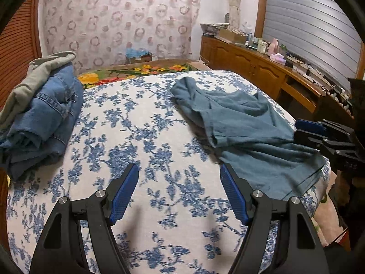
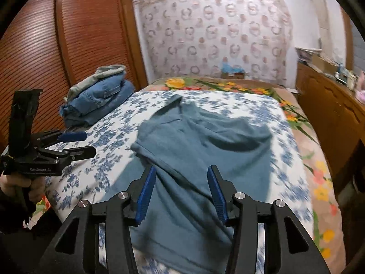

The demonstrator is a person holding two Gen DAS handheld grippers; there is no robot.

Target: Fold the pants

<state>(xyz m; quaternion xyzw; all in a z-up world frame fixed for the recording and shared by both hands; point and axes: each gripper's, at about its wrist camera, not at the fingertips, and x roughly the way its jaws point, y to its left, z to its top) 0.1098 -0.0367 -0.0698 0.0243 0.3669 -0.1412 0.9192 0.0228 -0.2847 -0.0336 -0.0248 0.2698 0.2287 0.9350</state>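
Teal pants (image 2: 196, 150), rumpled, flat on bedspread (image 1: 141, 123)

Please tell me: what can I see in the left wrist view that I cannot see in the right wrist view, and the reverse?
Only the left wrist view shows the grey slatted shutter above the cluttered wooden sideboard.

Only the right wrist view shows a hand holding the left tool, and the wide brown louvred doors.

Both show the teal pants lying loose on the floral bedspread, the stacked denim pile, and both tools open.
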